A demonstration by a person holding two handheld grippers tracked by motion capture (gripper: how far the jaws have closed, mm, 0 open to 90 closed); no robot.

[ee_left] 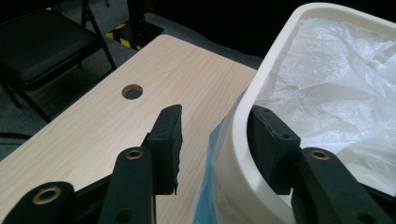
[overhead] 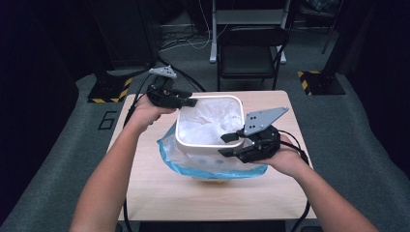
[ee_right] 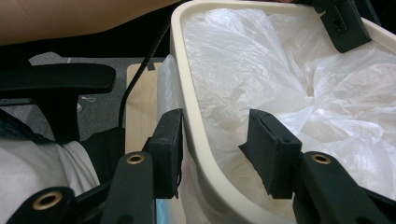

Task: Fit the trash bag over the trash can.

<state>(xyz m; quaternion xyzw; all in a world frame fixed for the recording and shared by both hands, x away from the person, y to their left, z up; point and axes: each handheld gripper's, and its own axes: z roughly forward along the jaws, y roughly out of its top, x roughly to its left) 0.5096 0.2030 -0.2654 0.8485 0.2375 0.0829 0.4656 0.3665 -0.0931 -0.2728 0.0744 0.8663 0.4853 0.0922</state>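
A cream bin [overhead: 209, 122] lined with a white plastic bag [overhead: 212, 124] stands near the middle of the wooden tabletop [overhead: 159, 188]. The left hand-held gripper [overhead: 189, 102] sits at the bin's far-left corner, jaws wide apart and straddling the rim. The right hand-held gripper [overhead: 228, 145] is at the near-right corner, jaws likewise spread astride the rim, gripping nothing.

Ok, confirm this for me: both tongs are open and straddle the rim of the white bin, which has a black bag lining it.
One thing is off: the bag lining the white bin is white and translucent, not black, as the right gripper view shows. The rest holds: the left tongs and right tongs are open, one jaw outside the rim and one inside.
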